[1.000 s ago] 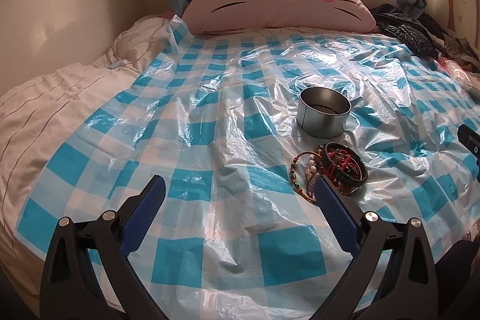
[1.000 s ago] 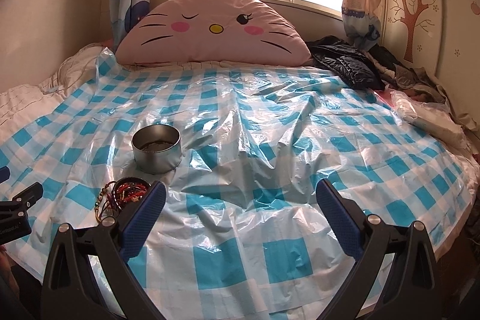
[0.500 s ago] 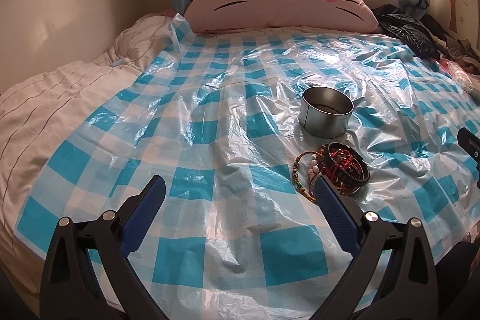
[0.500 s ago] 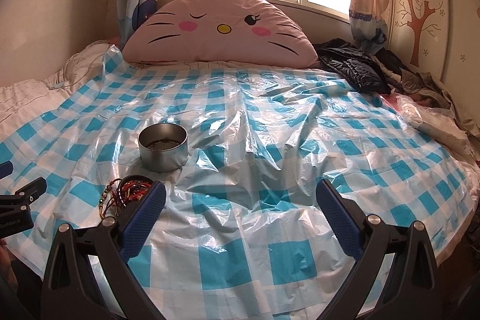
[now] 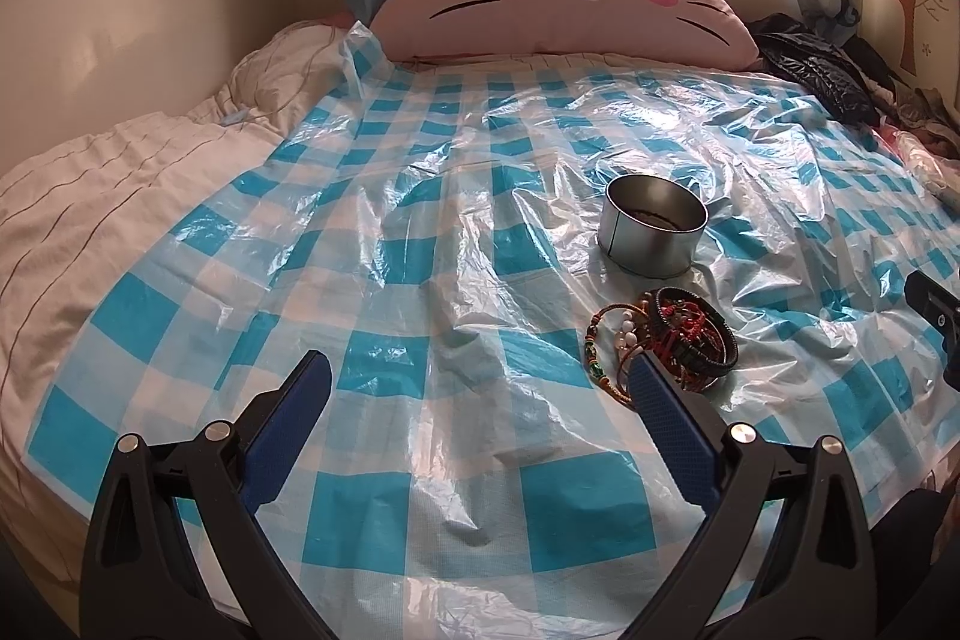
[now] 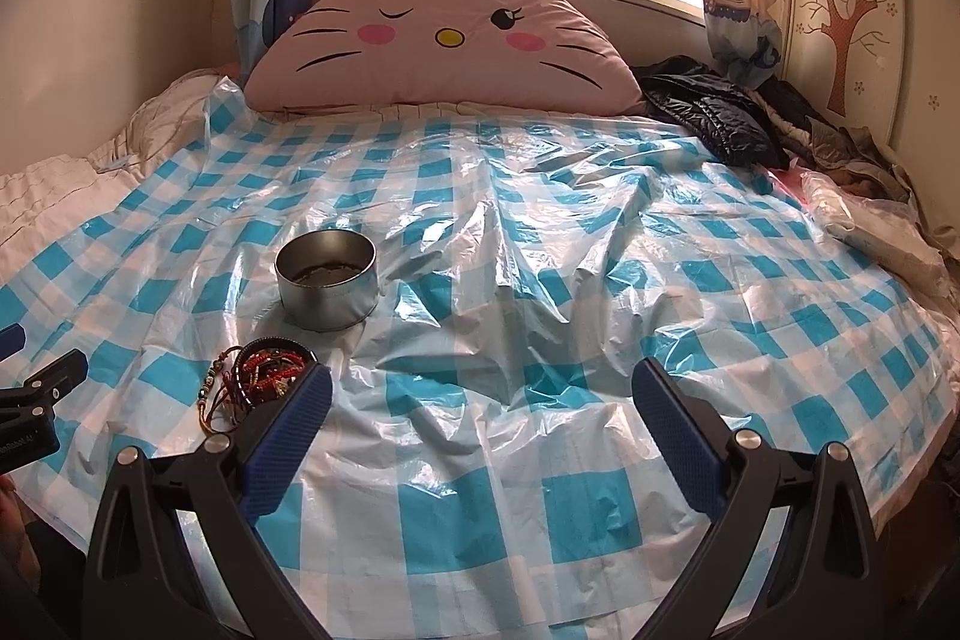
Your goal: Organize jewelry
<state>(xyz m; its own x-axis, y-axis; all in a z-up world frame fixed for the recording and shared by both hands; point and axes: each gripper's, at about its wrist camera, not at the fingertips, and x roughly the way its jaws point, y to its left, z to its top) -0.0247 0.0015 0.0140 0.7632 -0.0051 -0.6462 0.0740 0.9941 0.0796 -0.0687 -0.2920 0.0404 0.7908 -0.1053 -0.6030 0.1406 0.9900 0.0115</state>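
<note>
Blue-and-white checked plastic sheet (image 5: 384,244) covers bed. Heap of beaded and braided bracelets (image 5: 663,337) lies just in front of round metal tin (image 5: 654,232). Left gripper (image 5: 480,385) and right gripper (image 6: 480,388) both spread wide, empty.
</note>
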